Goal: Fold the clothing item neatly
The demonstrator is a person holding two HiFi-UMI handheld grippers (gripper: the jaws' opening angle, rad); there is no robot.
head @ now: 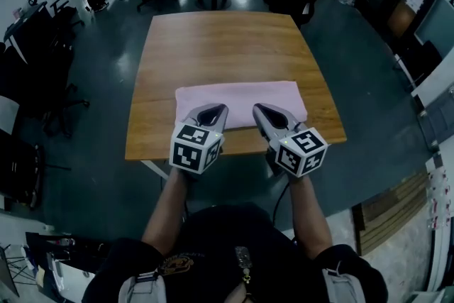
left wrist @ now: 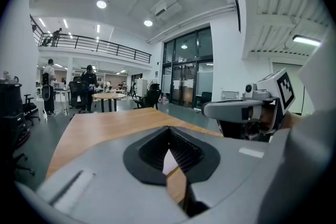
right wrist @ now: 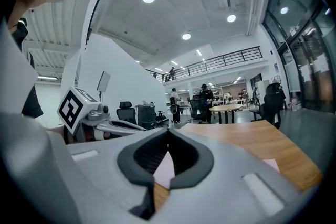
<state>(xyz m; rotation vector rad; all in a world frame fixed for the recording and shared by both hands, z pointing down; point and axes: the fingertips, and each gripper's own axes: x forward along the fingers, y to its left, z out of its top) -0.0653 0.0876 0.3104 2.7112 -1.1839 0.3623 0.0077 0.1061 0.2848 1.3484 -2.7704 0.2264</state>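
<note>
The clothing item (head: 241, 97) was a pale pink cloth, folded into a flat, wide rectangle with a smooth top. It lay on the wooden bench (head: 220, 46), close to the edge nearest to the person. The left tongs (head: 219, 108) and the right tongs (head: 258, 108) were side by side over its near edge. Both were closed completely, tip against tip, and held nothing.

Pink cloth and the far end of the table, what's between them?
Just bare wood. In the head view, the table shows nothing on it from the pink cloth to its far edge.
</note>
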